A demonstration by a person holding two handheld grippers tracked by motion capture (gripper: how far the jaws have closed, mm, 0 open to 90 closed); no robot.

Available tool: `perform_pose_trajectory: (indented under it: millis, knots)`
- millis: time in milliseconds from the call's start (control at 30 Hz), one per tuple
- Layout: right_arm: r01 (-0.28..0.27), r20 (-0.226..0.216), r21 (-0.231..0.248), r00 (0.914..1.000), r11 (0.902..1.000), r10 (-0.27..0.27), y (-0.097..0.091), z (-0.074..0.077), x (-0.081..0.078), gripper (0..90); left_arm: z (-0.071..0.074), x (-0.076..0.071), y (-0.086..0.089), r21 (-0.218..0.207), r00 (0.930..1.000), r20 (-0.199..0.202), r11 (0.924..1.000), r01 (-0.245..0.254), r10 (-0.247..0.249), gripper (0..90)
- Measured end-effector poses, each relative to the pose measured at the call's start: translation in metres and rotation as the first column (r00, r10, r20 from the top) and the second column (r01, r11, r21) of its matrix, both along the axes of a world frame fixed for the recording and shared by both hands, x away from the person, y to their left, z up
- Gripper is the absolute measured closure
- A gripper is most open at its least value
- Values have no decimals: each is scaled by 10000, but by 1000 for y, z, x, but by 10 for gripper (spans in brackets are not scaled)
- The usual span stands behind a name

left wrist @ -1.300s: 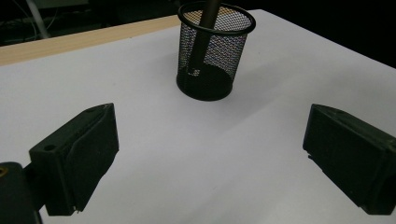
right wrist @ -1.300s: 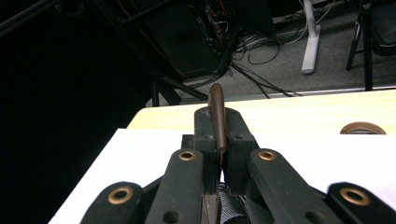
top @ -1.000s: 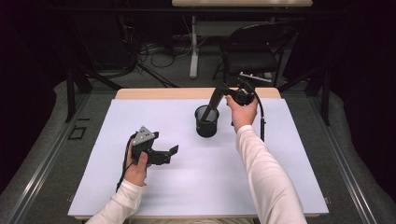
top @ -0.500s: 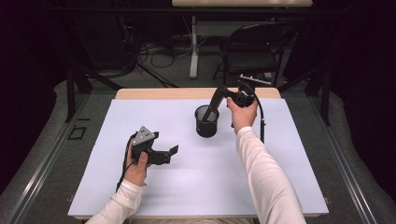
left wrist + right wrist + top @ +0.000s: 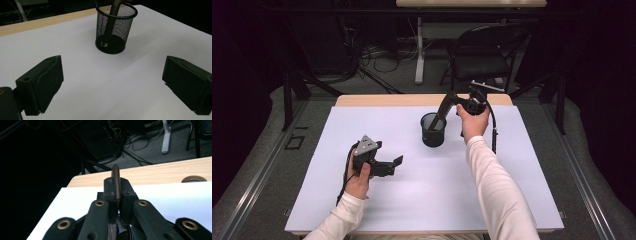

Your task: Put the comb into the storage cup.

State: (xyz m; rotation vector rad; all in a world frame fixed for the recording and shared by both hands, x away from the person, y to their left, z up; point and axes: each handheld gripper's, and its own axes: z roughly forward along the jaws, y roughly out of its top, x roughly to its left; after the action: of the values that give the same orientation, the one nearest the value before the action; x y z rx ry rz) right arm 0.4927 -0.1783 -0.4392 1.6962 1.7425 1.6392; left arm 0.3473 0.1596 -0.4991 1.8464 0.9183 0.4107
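Note:
A black mesh cup point(image 5: 433, 131) stands upright on the white table cover point(image 5: 422, 190), back of centre. A dark slim stick-like utensil point(image 5: 439, 116) leans in it, lower end on the cup's floor point(image 5: 103, 45). My right gripper point(image 5: 450, 100) hangs above and right of the cup, shut on the utensil's upper part. In the right gripper view the thin brown utensil point(image 5: 115, 178) pokes up between the closed jaws point(image 5: 117, 195). My left gripper point(image 5: 393, 165) rests at the front left, open and empty. Its fingers point(image 5: 42, 83) face the mesh cup point(image 5: 115, 27) from a distance.
A bare wooden strip point(image 5: 377, 100) runs along the table's far edge, with a round cable hole point(image 5: 194, 179). Behind it are a dark chair point(image 5: 484, 55), table legs and floor cables. The right gripper's cable point(image 5: 493, 132) hangs beside the forearm.

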Motion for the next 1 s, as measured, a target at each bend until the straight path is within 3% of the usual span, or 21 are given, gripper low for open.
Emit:
perform_pose_trajectory:
  millis: [400,1000]
  knots:
    - [160,-163,400,9997,9991,-153,-9,-6,1,866,-1,1,-1,33,10000,-13,10000,20,-20,37]
    - [238,-333,390,9992,9990,-225,-17,-11,0,861,-1,2,1,9,10000,-25,10000,-31,31,36]
